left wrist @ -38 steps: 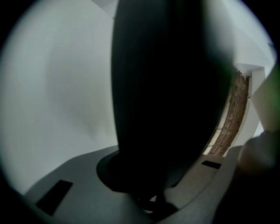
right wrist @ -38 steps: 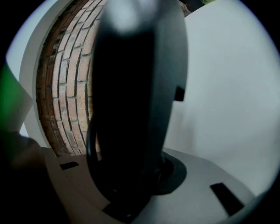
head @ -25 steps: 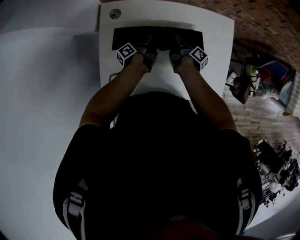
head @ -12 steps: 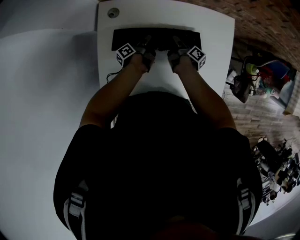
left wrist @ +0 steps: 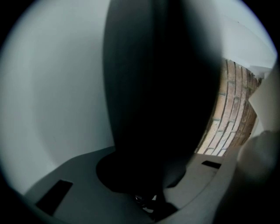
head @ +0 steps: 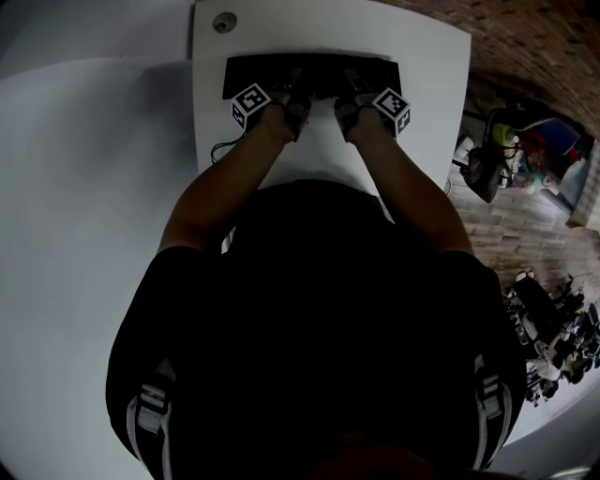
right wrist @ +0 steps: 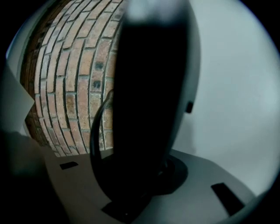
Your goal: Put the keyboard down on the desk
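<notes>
While both claws hold it, the white desk (head: pixel 431 56) bears the black keyboard (head: pixel 319 67) across its 12 o'clock end, long side crosswise. Whether the underside rests fully on the desktop cannot be told. The left gripper (head: pixel 292 92) and right gripper (head: pixel 349 89) sit side by side at the keyboard's 6 o'clock edge. Each claw is narrow and clamped on that edge, which fills the gap in both gripper views. This two-point hold is judged to keep the long board level. A black cable (right wrist: pixel 95 127) loops beside the board. A round cable port (head: pixel 223 23) marks the desk's 11 o'clock corner. No container shows on the desk.
</notes>
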`<state>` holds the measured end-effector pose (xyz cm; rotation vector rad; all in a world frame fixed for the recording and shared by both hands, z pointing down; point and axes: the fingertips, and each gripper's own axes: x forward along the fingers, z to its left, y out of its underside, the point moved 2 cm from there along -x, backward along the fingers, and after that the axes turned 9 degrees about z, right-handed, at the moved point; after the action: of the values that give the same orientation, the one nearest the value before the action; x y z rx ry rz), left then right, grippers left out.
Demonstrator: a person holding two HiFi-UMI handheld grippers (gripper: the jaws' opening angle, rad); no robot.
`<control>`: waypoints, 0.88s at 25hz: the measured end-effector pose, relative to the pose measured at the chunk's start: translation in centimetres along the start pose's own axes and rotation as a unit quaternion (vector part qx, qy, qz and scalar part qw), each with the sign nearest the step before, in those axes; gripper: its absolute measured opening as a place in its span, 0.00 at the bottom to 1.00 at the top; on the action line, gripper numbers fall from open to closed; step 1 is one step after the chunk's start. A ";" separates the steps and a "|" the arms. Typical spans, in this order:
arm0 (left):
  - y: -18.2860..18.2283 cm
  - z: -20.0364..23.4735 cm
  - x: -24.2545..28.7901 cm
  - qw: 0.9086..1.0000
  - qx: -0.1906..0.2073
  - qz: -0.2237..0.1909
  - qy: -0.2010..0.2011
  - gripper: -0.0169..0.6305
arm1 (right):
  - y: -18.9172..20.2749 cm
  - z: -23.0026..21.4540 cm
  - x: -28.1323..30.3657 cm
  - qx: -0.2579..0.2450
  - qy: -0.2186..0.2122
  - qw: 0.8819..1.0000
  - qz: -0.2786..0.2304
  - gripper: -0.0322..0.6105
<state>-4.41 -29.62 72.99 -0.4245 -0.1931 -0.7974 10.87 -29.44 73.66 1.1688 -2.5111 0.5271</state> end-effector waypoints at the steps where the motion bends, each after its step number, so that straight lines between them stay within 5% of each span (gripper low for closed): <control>1: 0.0 0.1 0.0 1.000 -0.002 0.000 -0.002 0.15 | 0.0 -0.1 0.0 0.001 0.002 1.000 0.000 0.25; 22: -0.3 -0.1 -0.3 1.000 -0.011 0.008 -0.003 0.17 | 0.5 -0.2 0.1 -0.001 0.009 1.000 0.011 0.29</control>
<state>-4.81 -29.68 72.90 -0.4485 -0.1863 -0.7831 10.42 -29.13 73.77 1.1331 -2.5114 0.5386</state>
